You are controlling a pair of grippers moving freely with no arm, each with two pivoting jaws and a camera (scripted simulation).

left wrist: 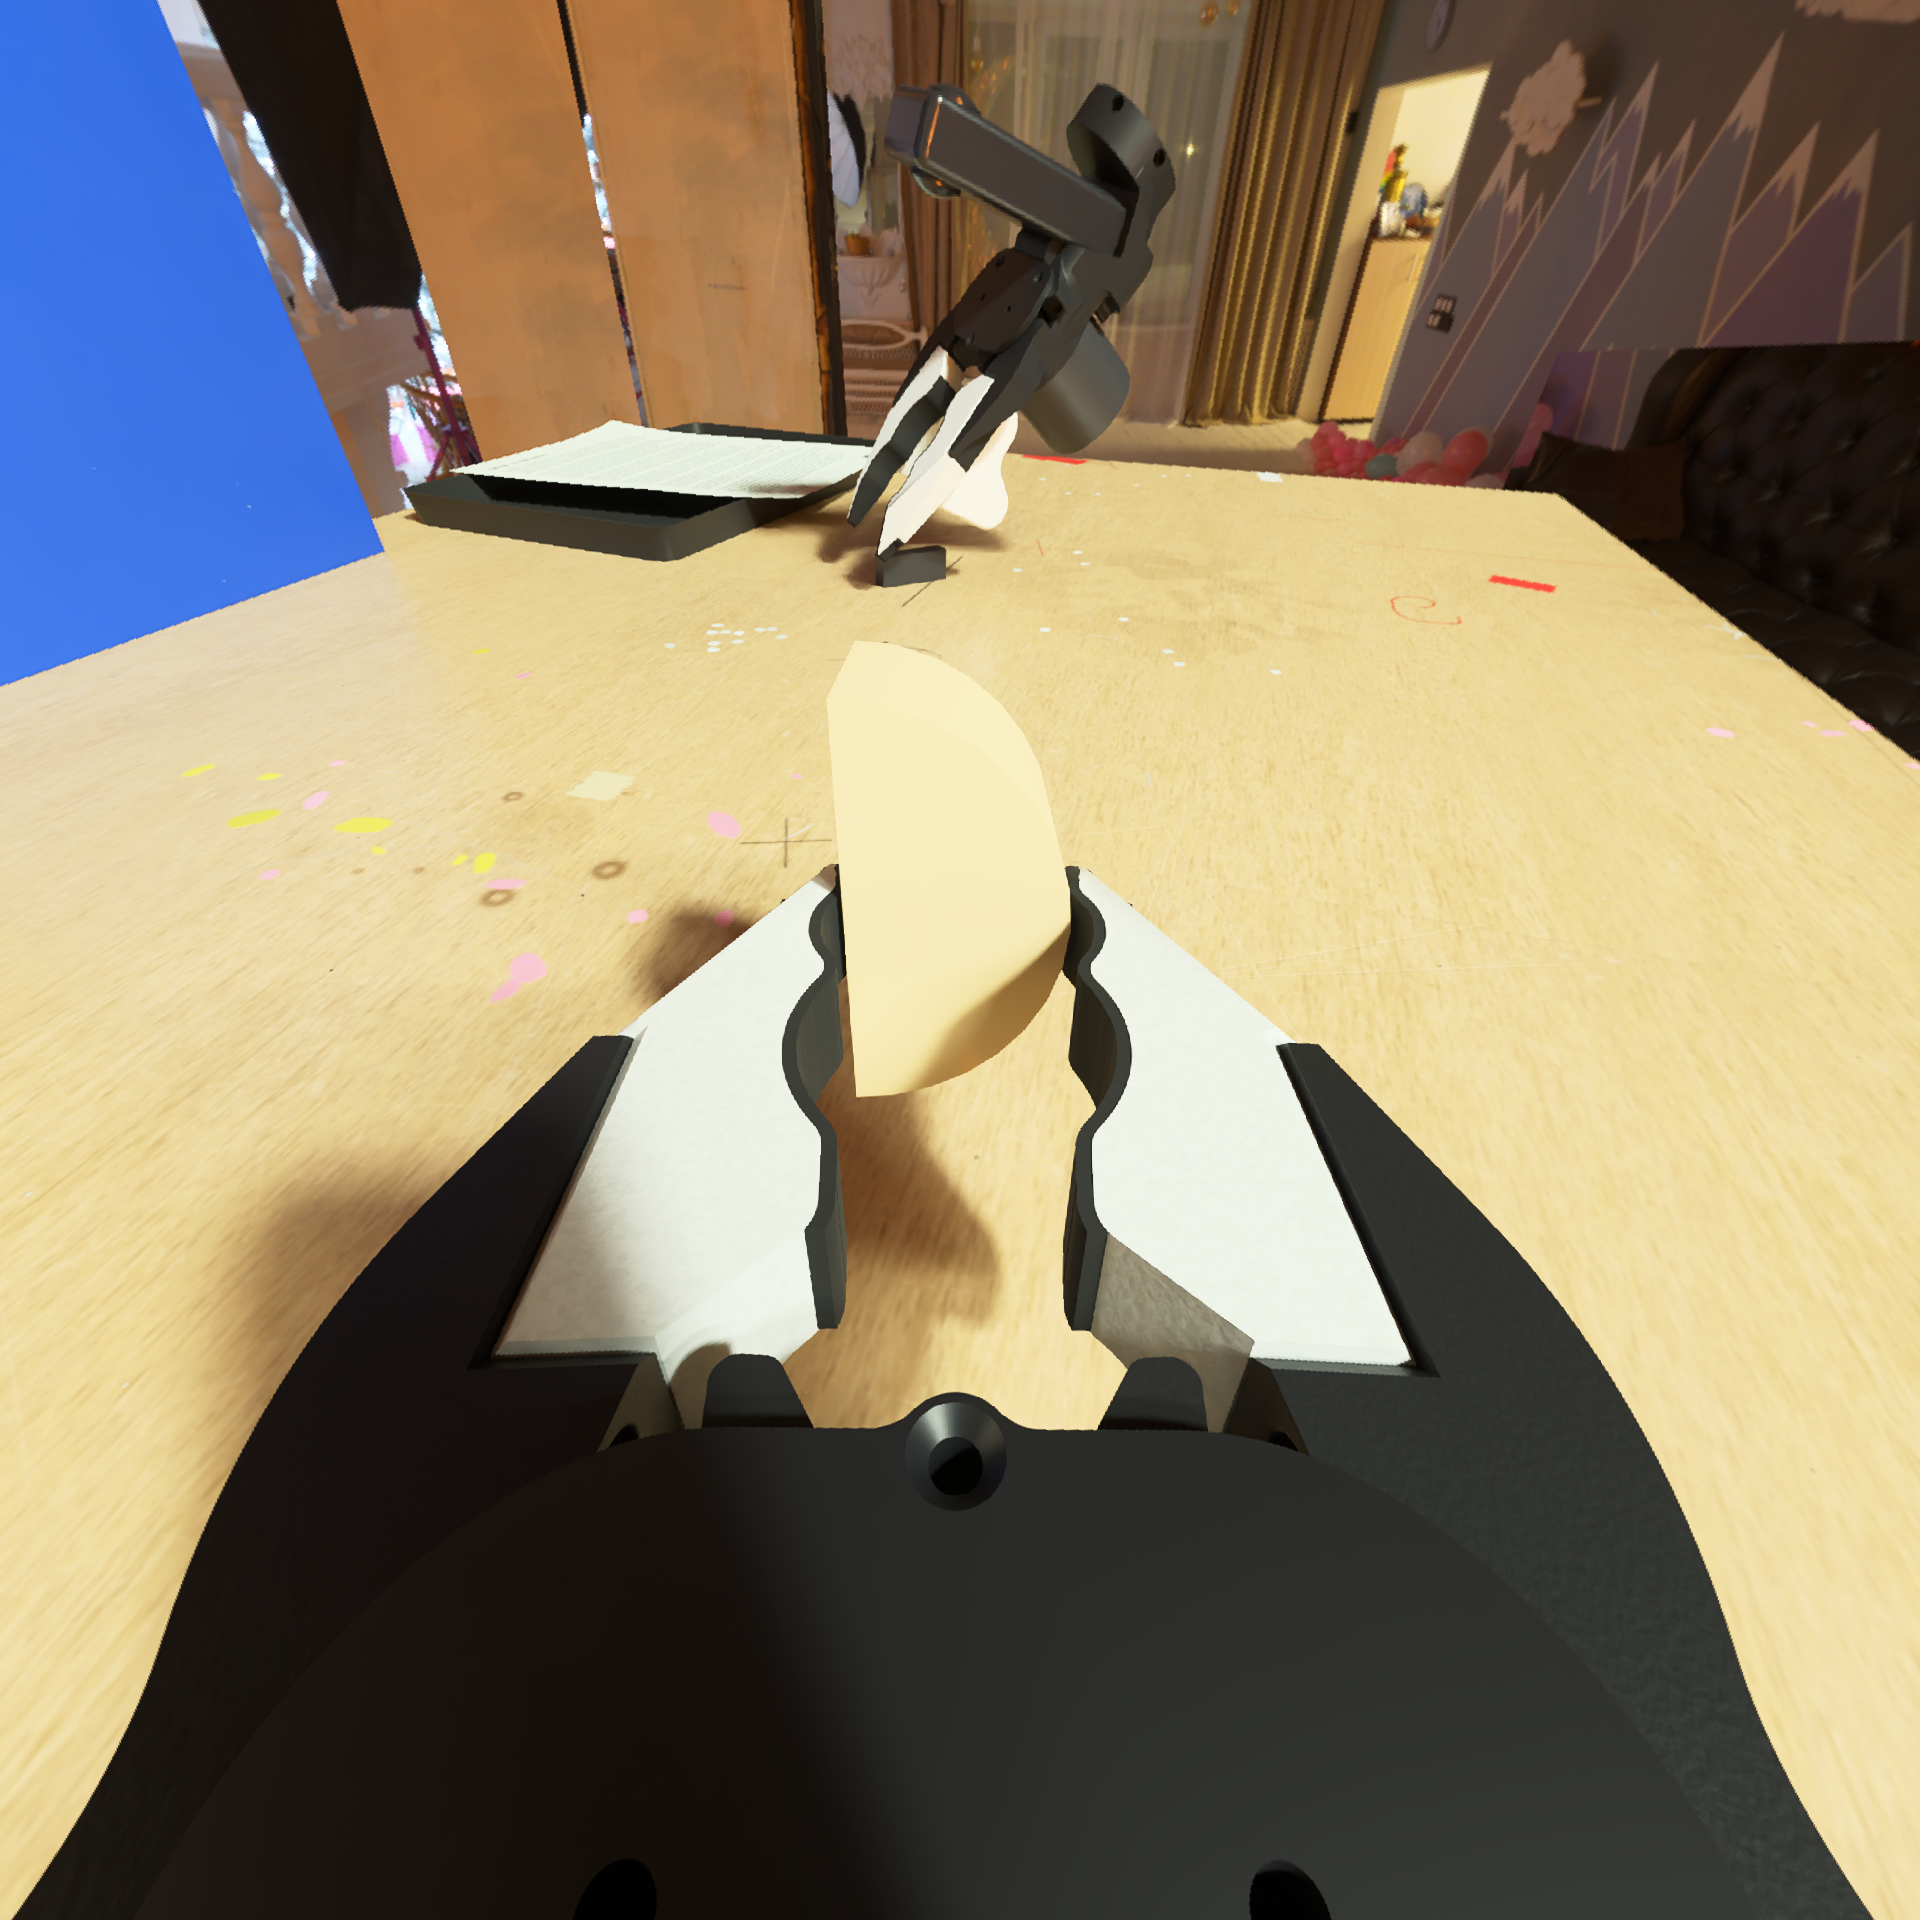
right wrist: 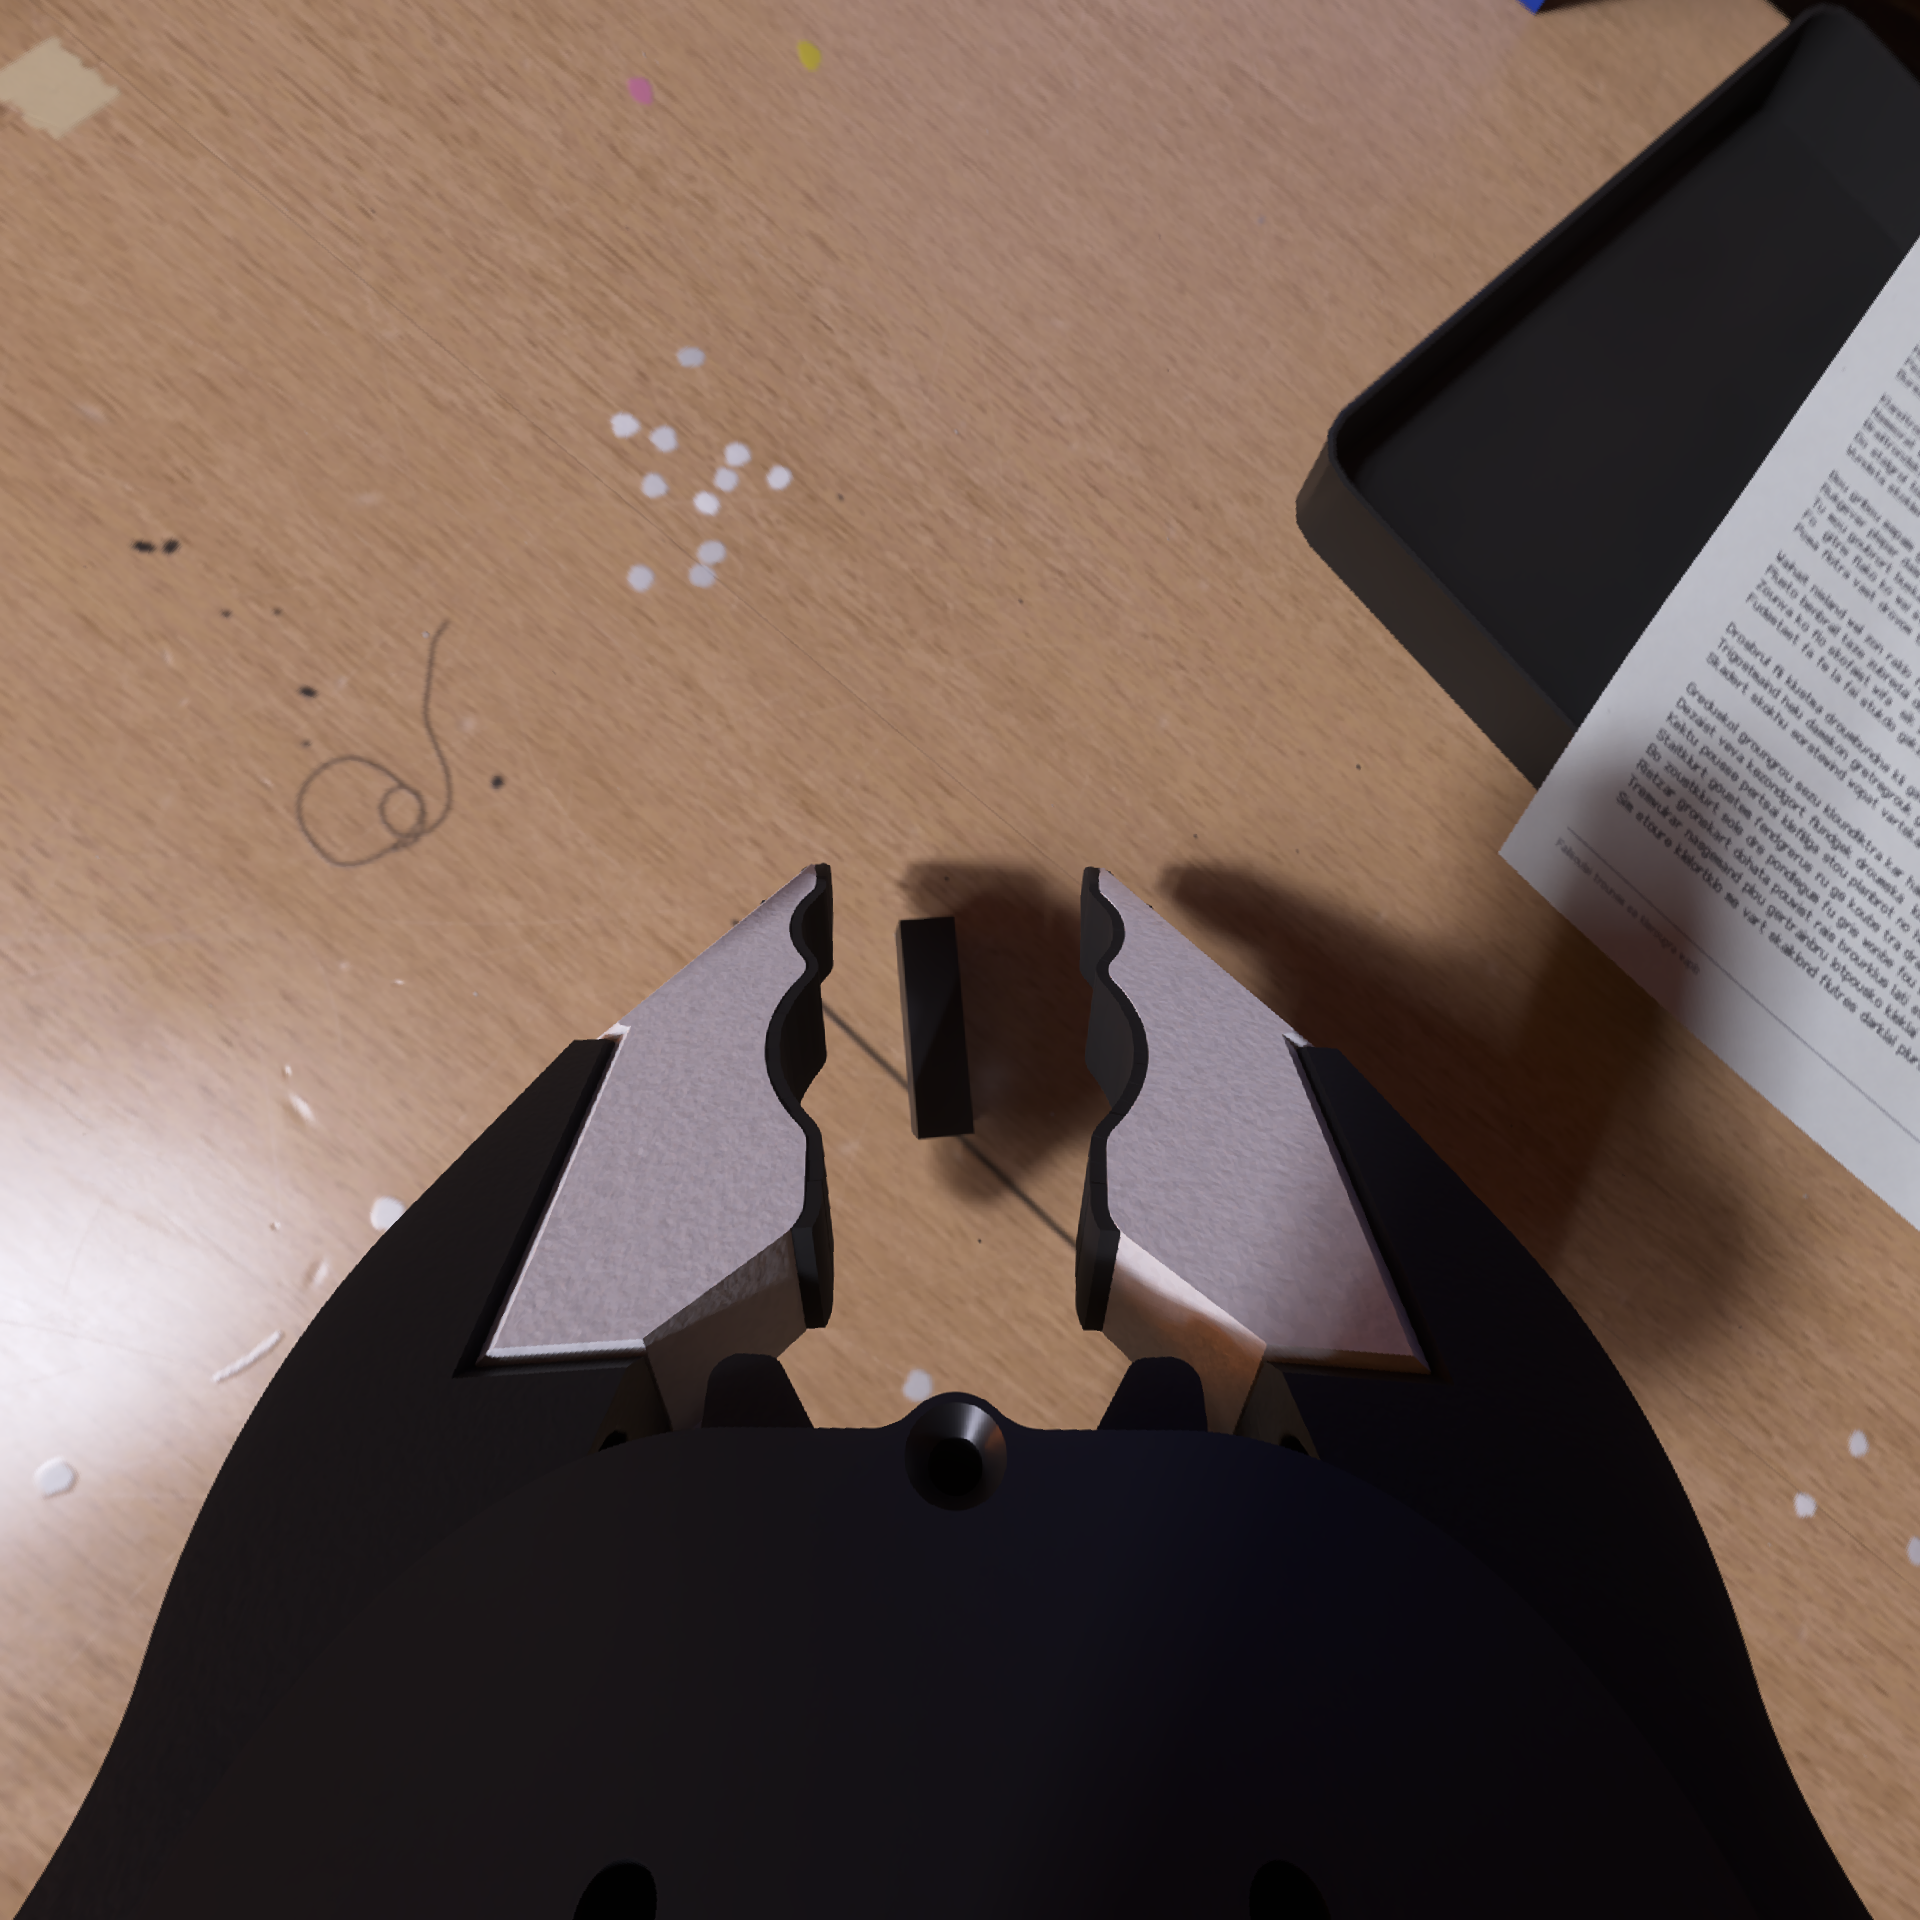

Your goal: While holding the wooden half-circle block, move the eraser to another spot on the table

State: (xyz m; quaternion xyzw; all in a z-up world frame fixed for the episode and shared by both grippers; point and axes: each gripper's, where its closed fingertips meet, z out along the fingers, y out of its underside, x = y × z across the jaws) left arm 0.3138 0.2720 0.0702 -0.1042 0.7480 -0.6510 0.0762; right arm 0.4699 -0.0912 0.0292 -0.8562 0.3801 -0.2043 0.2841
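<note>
My left gripper (left wrist: pixel 954 883) is shut on the pale wooden half-circle block (left wrist: pixel 940 862) and holds it upright above the table. The black eraser (right wrist: pixel 935 1027) lies flat on the wooden table (right wrist: pixel 935 416), between the two fingers of my right gripper (right wrist: pixel 956 883), which is open and touches it on neither side. In the left wrist view the right gripper (left wrist: pixel 883 530) points steeply down at the far side of the table, its tips just above the eraser (left wrist: pixel 912 566).
A black tray (right wrist: pixel 1558 457) with a printed sheet (right wrist: pixel 1787 727) stands close to the right of the right gripper; it also shows at the far left in the left wrist view (left wrist: pixel 623 520). A blue panel (left wrist: pixel 135 343) stands at the left table edge. A dark sofa (left wrist: pixel 1787 468) lies beyond the right edge.
</note>
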